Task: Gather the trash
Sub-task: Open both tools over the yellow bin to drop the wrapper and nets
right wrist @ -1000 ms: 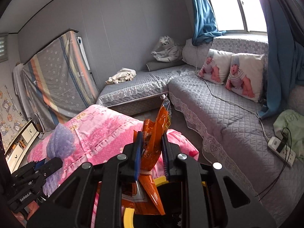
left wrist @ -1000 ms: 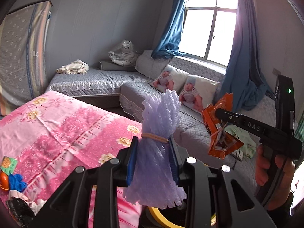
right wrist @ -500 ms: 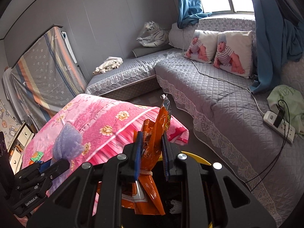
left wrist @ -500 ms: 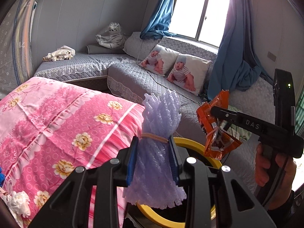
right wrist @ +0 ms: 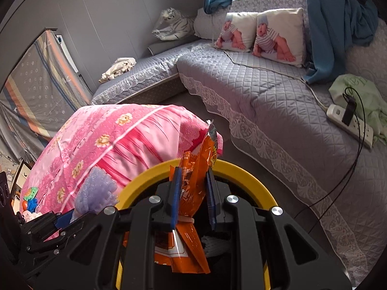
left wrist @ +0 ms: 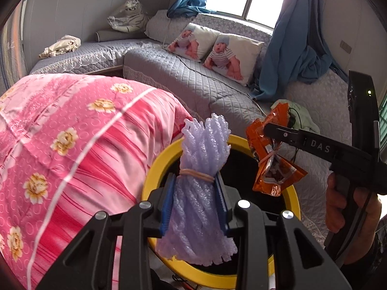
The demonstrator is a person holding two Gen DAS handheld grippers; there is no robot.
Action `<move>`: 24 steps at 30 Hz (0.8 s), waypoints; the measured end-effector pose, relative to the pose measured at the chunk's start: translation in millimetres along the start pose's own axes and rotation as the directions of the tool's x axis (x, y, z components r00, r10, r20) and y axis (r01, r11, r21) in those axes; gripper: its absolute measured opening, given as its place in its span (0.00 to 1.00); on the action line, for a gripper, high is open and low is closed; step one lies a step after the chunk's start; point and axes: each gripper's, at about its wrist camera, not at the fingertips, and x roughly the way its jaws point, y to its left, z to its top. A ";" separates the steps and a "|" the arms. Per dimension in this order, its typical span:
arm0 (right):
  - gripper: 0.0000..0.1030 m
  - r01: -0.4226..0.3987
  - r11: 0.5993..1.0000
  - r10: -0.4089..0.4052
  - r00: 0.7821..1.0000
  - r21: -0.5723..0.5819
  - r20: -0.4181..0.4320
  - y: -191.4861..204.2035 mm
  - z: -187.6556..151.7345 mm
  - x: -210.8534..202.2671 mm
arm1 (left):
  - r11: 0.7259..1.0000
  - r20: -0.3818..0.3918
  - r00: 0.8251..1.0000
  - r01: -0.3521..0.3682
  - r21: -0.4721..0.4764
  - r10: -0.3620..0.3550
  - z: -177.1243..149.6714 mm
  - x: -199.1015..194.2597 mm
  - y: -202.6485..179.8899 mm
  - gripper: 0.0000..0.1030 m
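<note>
A purple foam bundle (left wrist: 202, 188) is clamped by the left gripper (left wrist: 194, 200) — an orange wrapper (right wrist: 193, 193) by the right gripper (right wrist: 192, 195) — the yellow-rimmed bin (left wrist: 154, 169) lying below both.

Black tool (left wrist: 196, 203), blue pads (left wrist: 167, 205), silver screws, "DAS" marking.

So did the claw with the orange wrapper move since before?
Yes. The right claw, shut on the orange wrapper, swung down over the yellow bin; the bin's rim was barely visible earlier, and the grey sofa now sits higher in view.
</note>
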 end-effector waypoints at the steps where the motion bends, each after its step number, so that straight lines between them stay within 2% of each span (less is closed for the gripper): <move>1: 0.18 0.001 1.000 -0.001 1.000 0.005 -0.007 -2.0 -2.0 2.7 | 1.000 -0.007 1.000 0.004 -0.001 -0.004 -1.1 2.2 -0.4 0.28; 8: 0.20 -0.010 1.000 0.011 1.000 0.025 -0.026 -7.9 -7.1 9.0 | 1.000 -0.023 1.000 0.002 0.005 -0.002 -4.9 8.0 -3.8 0.31; 11: 0.30 0.007 0.999 -0.006 1.000 0.041 -0.022 -10.9 -6.0 9.7 | 1.000 -0.026 1.000 -0.002 -0.013 0.002 -4.3 7.8 -0.7 0.40; 16: 0.38 0.026 0.998 -0.025 1.000 0.061 -0.015 -15.0 -3.7 6.7 | 0.999 -0.005 1.000 -0.013 -0.046 0.013 0.2 1.2 6.8 0.52; 24: 0.38 0.030 0.998 -0.031 0.999 0.062 0.019 -9.6 8.4 -5.7 | 0.995 0.069 0.997 -0.039 -0.094 0.045 13.5 -27.1 26.4 0.52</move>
